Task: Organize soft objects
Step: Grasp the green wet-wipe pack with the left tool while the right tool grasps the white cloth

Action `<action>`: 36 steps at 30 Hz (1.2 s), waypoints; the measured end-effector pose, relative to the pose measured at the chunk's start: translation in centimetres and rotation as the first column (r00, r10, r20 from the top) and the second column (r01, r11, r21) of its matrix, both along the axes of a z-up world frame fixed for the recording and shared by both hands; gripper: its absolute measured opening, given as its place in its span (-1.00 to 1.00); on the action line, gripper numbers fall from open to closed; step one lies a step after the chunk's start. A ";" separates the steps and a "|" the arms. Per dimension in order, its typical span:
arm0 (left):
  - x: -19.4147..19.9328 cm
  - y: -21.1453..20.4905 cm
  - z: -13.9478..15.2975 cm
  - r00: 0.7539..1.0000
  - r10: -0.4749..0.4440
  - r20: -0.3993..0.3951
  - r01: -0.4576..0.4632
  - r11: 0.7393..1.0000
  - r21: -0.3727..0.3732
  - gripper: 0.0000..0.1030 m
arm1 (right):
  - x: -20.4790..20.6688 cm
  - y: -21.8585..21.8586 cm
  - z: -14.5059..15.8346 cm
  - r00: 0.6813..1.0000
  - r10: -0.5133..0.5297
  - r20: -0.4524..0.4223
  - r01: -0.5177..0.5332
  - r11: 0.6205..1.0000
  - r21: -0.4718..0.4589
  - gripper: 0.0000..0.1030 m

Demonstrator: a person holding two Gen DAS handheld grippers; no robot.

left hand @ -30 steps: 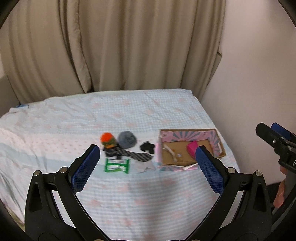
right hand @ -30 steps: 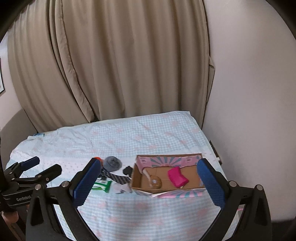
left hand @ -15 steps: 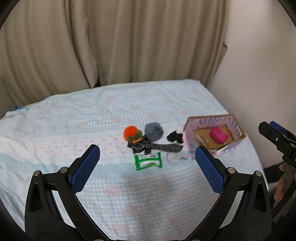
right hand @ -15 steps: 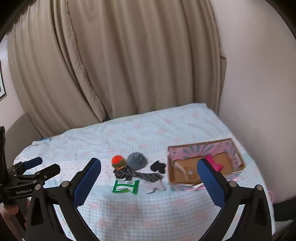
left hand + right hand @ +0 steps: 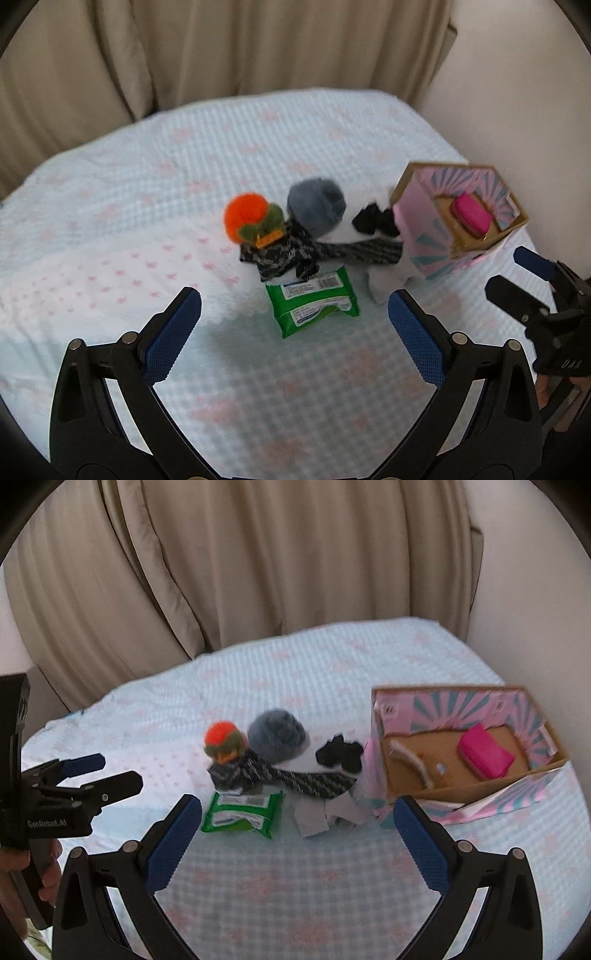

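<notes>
A cluster of soft things lies mid-bed: an orange and green pom-pom (image 5: 246, 220) (image 5: 224, 740), a grey fluffy ball (image 5: 316, 210) (image 5: 277, 736), a black scrunchie (image 5: 373, 221) (image 5: 340, 755), a dark patterned cloth strip (image 5: 325, 253) (image 5: 291, 779), a green wipes pack (image 5: 314, 301) (image 5: 242, 814) and a pale cloth scrap (image 5: 328, 812). A pink cardboard box (image 5: 421, 240) (image 5: 380, 716) to their right holds a magenta pouch (image 5: 471, 214) (image 5: 485, 757). My left gripper (image 5: 293, 326) is open and empty just before the wipes pack. My right gripper (image 5: 297, 840) is open and empty near the scrap.
The bed has a light blue checked cover (image 5: 147, 177) (image 5: 295, 886). Beige curtains (image 5: 221, 48) (image 5: 258, 561) hang behind it and a plain wall (image 5: 517, 92) runs along its right side. The box stands close to the bed's right edge.
Both grippers have moved forward and down toward the bed, so the objects look larger and nearer. Nothing on the bed has moved. Both stay open.
</notes>
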State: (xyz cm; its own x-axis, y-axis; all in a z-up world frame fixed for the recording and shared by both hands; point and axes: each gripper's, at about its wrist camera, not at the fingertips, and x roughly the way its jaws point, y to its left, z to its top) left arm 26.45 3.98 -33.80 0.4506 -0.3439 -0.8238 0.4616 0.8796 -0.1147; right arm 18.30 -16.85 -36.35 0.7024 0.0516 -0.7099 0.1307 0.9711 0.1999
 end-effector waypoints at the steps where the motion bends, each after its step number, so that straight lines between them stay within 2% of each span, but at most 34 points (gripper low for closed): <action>1: 0.6 -0.3 -1.1 1.000 -0.002 -0.016 0.002 1.000 0.001 0.96 | 0.7 0.0 -1.3 1.000 0.001 -0.011 -0.001 1.000 -0.001 1.00; 6: 4.0 -2.4 -7.5 0.989 0.011 -0.144 -0.015 1.000 -0.028 0.96 | 3.6 -0.3 -7.2 0.998 0.007 -0.055 -0.008 1.000 -0.015 1.00; 12: 5.3 -4.7 -11.8 0.971 0.046 -0.234 -0.051 0.998 -0.019 0.96 | 5.3 -0.2 -11.3 0.997 0.046 -0.069 -0.051 0.997 -0.066 0.97; 14: 5.4 -5.5 -12.7 0.969 0.059 -0.239 -0.059 0.998 0.005 0.96 | 5.8 0.0 -12.2 0.994 0.075 -0.077 -0.081 0.993 -0.085 0.87; 20: 5.2 -7.0 -15.3 0.964 0.095 -0.250 -0.078 0.994 0.078 0.96 | 6.6 0.1 -14.0 0.990 0.112 -0.092 -0.122 0.985 -0.121 0.84; 26: 5.3 -7.6 -17.1 0.956 0.105 -0.273 -0.085 0.993 0.085 0.96 | 7.7 -0.3 -15.2 0.983 0.145 -0.110 -0.157 0.980 -0.118 0.62; 29: 5.3 -7.8 -17.4 0.958 0.103 -0.269 -0.083 0.993 0.084 0.95 | 8.1 -0.4 -15.9 0.981 0.152 -0.122 -0.166 0.980 -0.113 0.60; 30: 5.1 -7.9 -17.4 0.960 0.098 -0.263 -0.078 0.993 0.085 0.88 | 8.2 -0.4 -16.2 0.979 0.156 -0.128 -0.170 0.980 -0.105 0.56; 31: 5.1 -8.0 -17.4 0.962 0.093 -0.259 -0.074 0.994 0.084 0.77 | 8.2 -0.4 -16.5 0.978 0.156 -0.136 -0.170 0.980 -0.102 0.43; 33: 4.8 -8.5 -17.4 0.965 0.085 -0.247 -0.065 0.994 0.090 0.73 | 8.1 -0.4 -16.8 0.978 0.149 -0.143 -0.166 0.979 -0.120 0.33; 36: 4.6 -8.4 -17.2 0.965 0.090 -0.246 -0.073 0.994 0.079 0.63 | 7.9 -0.6 -16.7 0.982 0.118 -0.144 -0.139 0.981 -0.139 0.04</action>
State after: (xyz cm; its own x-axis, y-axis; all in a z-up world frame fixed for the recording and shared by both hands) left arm 31.03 -4.41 -50.99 0.2523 -0.2536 -0.9338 0.3524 0.9229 -0.1554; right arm 26.24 -17.40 -53.02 0.5940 0.0226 -0.8041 0.0189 0.9989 0.0420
